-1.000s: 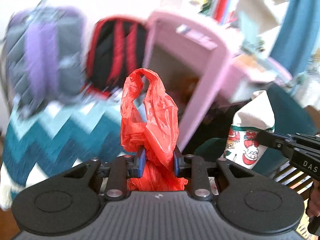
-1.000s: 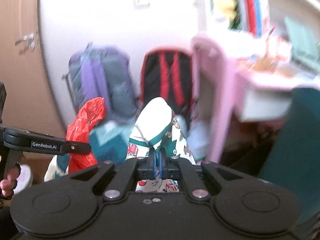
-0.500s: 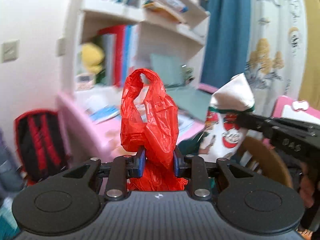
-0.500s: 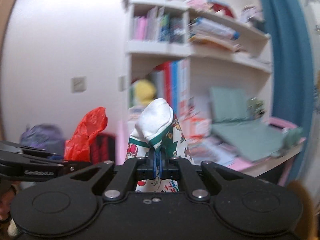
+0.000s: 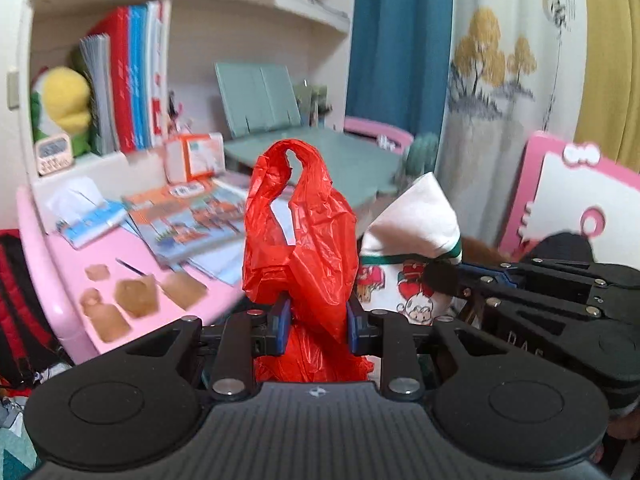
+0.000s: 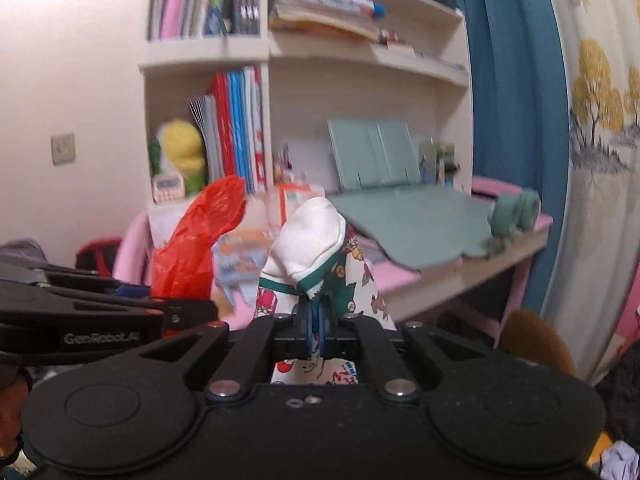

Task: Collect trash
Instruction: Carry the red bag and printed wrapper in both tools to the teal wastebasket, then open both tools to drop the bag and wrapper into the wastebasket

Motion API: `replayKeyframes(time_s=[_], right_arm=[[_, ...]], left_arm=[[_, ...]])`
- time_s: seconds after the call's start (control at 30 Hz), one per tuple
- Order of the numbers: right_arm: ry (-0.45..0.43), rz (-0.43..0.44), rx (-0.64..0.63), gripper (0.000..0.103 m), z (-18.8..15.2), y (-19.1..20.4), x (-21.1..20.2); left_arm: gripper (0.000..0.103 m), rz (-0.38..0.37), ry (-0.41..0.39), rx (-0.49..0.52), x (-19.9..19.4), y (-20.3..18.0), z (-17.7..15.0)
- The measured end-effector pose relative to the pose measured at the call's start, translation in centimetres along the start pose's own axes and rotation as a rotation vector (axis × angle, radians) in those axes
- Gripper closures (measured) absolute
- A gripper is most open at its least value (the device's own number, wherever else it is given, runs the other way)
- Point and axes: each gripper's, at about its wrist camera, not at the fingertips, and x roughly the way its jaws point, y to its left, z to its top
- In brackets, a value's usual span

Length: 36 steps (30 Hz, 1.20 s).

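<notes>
My left gripper [image 5: 316, 330] clamps a red plastic bag [image 5: 300, 232]; my right gripper [image 6: 316, 330] pinches a printed sock [image 6: 316, 248] above the pink desk [image 5: 60, 264].

1. A second ago I saw the backpacks and a zigzag blanket in front of me. Now my left view shows the pink desk [image 5: 72, 264] at the lower left, with books on it.
2. The white shelf [image 6: 360, 56] now fills the top middle of my right view.
3. The blue curtain [image 5: 396, 40] has come into the upper middle of my left view.
4. My right gripper [image 5: 452, 280] now looks bigger and closer at the right of my left view.
</notes>
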Motion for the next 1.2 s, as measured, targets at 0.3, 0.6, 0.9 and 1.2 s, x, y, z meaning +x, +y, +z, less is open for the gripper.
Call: replayKeyframes(time_s=[0.3, 0.6, 0.9, 1.2], right_arm=[[0.192, -0.016, -0.055, 0.1, -3.4, 0.3, 4.3], [0.339, -0.006, -0.043, 0.098, -5.0, 0.1, 7.0], [0.385, 0.005, -0.03, 0.082, -5.5, 0.2, 7.3], [0.337, 0.0, 0.011, 0.067, -4.6, -0.4, 4.8]], left_arm=[[0.077, 0.024, 0.133, 0.007, 6.3, 0.4, -2.5], [0.077, 0.036, 0.258, 0.03, 10.2, 0.9, -4.7], [0.074, 0.029, 0.275, 0.019, 10.2, 1.4, -5.7], [0.035, 0.025, 0.213, -0.023, 6.9, 2.1, -5.0]])
